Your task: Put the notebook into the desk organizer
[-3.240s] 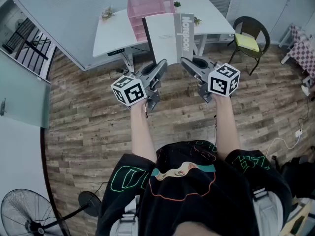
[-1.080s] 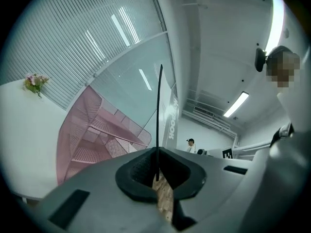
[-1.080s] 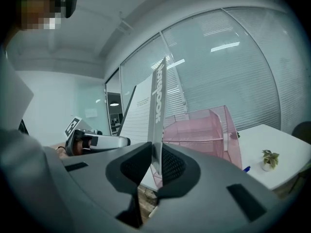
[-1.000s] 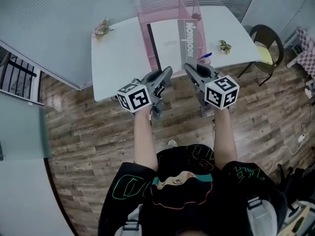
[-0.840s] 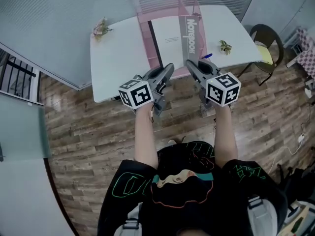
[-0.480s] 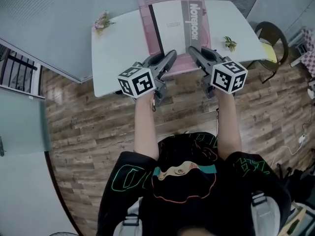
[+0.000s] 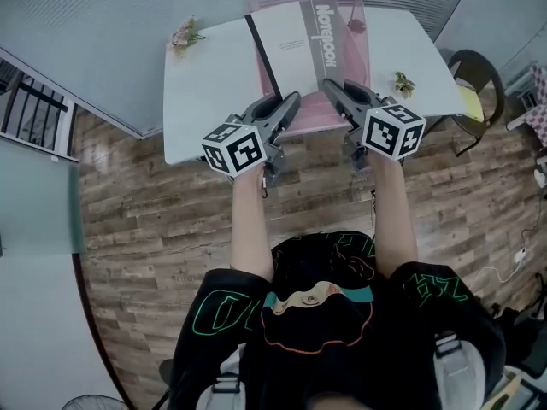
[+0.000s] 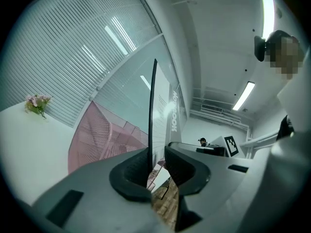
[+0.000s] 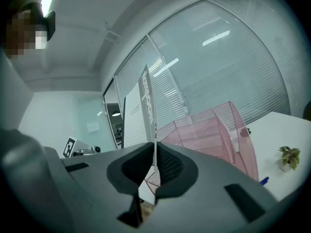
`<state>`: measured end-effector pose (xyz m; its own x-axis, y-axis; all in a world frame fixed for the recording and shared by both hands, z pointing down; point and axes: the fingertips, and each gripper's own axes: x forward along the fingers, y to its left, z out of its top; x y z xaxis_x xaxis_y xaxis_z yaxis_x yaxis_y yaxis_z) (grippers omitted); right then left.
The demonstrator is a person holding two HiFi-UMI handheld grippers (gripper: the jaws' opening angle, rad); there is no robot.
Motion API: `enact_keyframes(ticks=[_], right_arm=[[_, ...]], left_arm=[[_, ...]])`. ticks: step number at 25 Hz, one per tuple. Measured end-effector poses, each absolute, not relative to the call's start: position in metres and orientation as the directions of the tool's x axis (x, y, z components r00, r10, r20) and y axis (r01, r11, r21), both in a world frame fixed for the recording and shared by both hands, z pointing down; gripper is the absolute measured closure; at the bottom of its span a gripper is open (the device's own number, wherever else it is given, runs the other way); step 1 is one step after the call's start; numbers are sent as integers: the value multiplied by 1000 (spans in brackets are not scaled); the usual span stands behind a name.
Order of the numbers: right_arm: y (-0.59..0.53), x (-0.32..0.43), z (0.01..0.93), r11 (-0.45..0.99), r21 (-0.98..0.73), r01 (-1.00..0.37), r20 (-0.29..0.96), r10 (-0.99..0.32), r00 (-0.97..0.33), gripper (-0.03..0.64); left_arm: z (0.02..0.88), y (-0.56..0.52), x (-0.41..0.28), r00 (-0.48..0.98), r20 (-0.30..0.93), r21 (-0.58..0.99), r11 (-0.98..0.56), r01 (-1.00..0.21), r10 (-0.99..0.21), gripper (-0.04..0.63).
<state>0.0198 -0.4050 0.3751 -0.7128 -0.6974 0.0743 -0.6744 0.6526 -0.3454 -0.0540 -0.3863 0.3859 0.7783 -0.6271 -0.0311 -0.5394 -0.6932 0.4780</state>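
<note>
My left tool (image 7: 289, 102) and right tool (image 7: 332, 90) are both clenched on the near edge of the notebook (image 7: 295, 45); it stands upright over the desk organizer (image 7: 357, 41) just ahead of them. Lowering it in and letting go remain, I judge.

Right gripper (image 9: 154, 164) has its jaws pressed together on the bottom edge of the notebook (image 9: 138, 115), which stands upright and nearly edge-on, grey lettered strip facing us. Just behind it sits the pink mesh organizer (image 9: 209, 135) on the white table (image 9: 284, 130). A small plant (image 9: 290, 158) and a blue pen (image 9: 263, 181) lie off right; window blinds (image 9: 233, 67) fill the background.
</note>
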Motion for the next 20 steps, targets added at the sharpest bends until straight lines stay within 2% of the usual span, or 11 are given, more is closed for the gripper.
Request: enact_keyframes(ticks=[5, 10, 17, 20], right_arm=[[-402, 15, 376, 670, -363, -647, 56, -678, -733, 600], [-405, 19, 378, 665, -449, -596, 10, -664, -748, 603], [-424, 18, 385, 623, -407, -668, 134, -683, -718, 603], [-429, 19, 391, 587, -367, -722, 234, -693, -682, 603]], left_arm=[[395, -381, -65, 757, -18, 483, -669, -565, -653, 503], [401, -382, -82, 720, 4, 465, -637, -616, -694, 503], [414, -383, -85, 718, 7, 482, -627, -612, -696, 505], [413, -382, -85, 721, -14, 487, -634, -600, -693, 506]])
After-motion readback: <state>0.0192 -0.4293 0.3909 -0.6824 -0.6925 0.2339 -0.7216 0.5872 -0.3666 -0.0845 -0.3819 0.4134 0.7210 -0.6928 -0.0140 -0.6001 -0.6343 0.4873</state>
